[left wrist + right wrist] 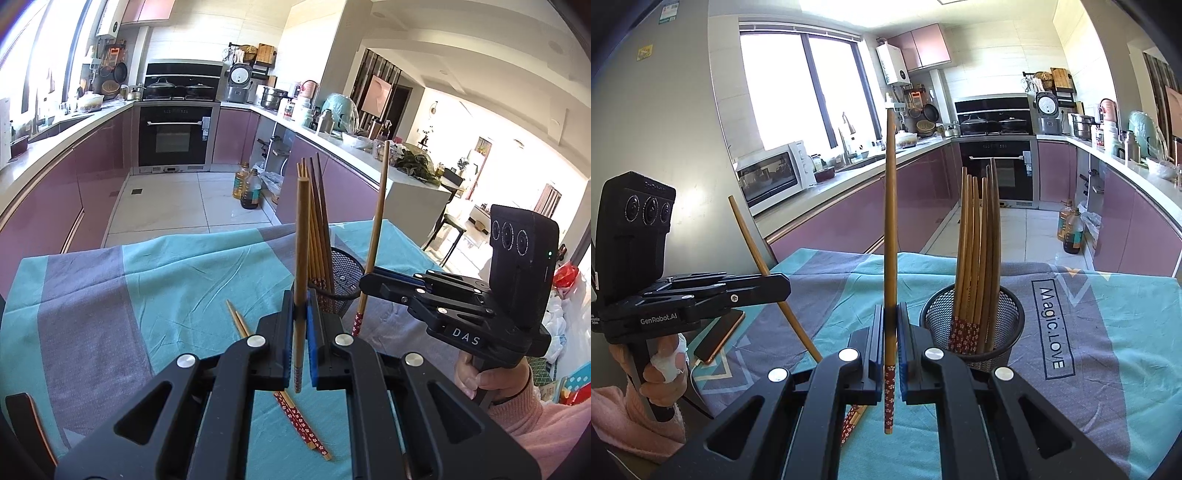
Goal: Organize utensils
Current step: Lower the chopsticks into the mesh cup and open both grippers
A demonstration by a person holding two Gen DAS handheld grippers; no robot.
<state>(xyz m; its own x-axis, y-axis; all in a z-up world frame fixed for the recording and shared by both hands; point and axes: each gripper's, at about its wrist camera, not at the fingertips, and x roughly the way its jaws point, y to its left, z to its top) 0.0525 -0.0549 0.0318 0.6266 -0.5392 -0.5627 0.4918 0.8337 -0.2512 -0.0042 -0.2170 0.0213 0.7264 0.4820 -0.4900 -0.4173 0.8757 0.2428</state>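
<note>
- Here, the left claw (301,321) is clamped on a single chopstick (302,258), held nearly upright with its red flower-patterned end pointing down, clear of the cloth.
- The right claw (891,332) grips a second chopstick (890,240) in the same manner, upright, patterned end lowest.
- A black mesh holder (973,325) stands on the counter (1108,332) toward its far edge, just beside the right claw; it contains a bundle of chopsticks (979,240) with patterned ends down and plain ends fanning upward.
- Two loose chopsticks (306,430) lie flat on the teal-and-grey cloth near the counter's near edge, partly hidden under the left claw.
- A phone (720,338) rests at the counter's left edge, below the left claw as seen from the right wrist.
- Each tool is carried by a hand (487,380) in a pink sleeve; the other hand (661,373) shows a white wrap on one finger.
</note>
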